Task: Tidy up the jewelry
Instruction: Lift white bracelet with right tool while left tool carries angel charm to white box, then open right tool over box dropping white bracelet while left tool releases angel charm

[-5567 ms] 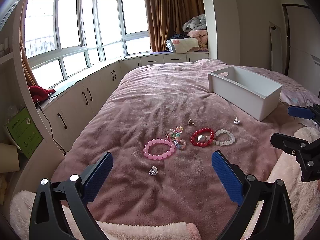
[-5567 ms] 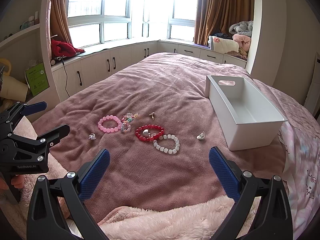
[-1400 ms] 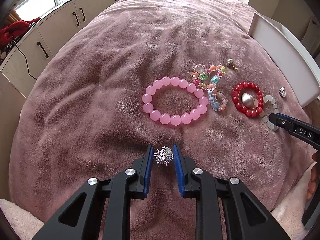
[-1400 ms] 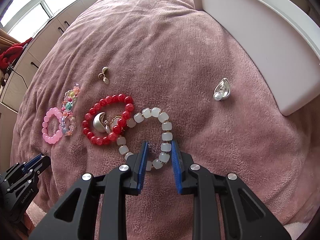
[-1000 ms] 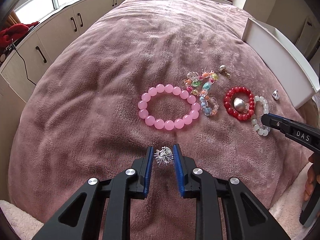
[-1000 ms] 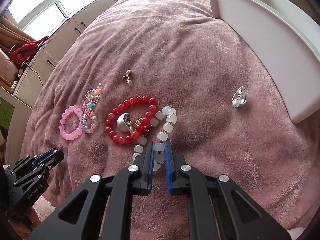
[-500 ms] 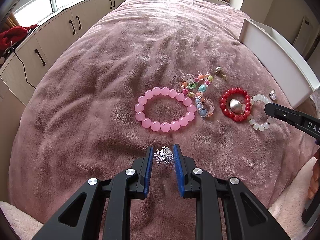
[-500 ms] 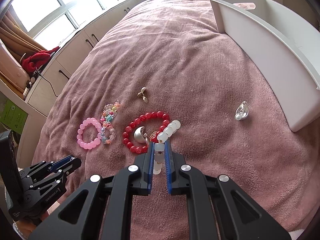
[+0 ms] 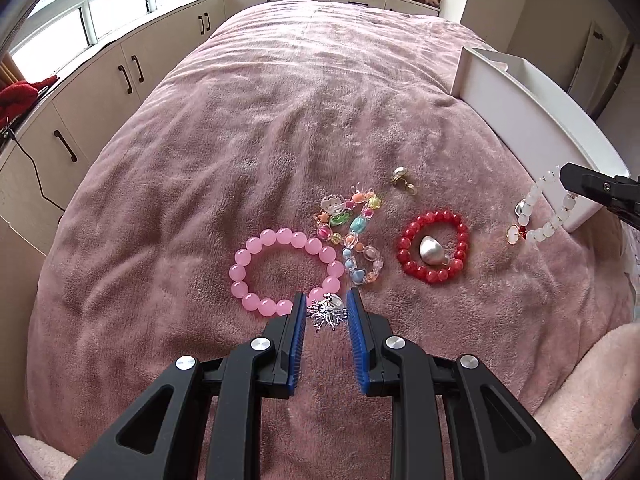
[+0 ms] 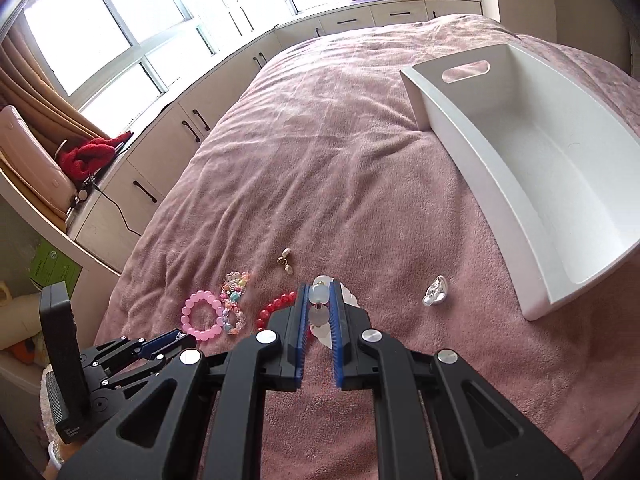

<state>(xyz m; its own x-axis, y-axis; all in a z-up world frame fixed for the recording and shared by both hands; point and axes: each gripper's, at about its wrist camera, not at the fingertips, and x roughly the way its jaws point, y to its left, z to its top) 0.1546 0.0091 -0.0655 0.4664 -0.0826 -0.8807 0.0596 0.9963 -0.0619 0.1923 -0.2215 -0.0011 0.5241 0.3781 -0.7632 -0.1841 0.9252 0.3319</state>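
My left gripper [image 9: 327,312] is shut on a small silver spider brooch [image 9: 326,313], held just above the pink blanket. Past it lie a pink bead bracelet [image 9: 285,271], a multicoloured charm bracelet [image 9: 354,236] and a red bead bracelet [image 9: 434,252] with a silver pendant [image 9: 431,249] inside its ring. My right gripper [image 10: 319,304] is shut on a white bead bracelet [image 10: 320,295], which hangs in the air [image 9: 544,210] in front of the white bin [image 10: 560,184]. A silver earring [image 10: 436,295] lies near the bin's front wall.
A small gold earring [image 9: 402,178] lies beyond the charm bracelet. White cabinets [image 9: 100,92] and windows run along the left of the bed. A fluffy pink throw [image 9: 592,384] covers the near right edge. The bin stands at the right, its inside bare.
My right gripper closed on the white bracelet and lifted it off the blanket toward the bin. My left gripper has risen a little with the brooch and drifted toward the pink bracelet.
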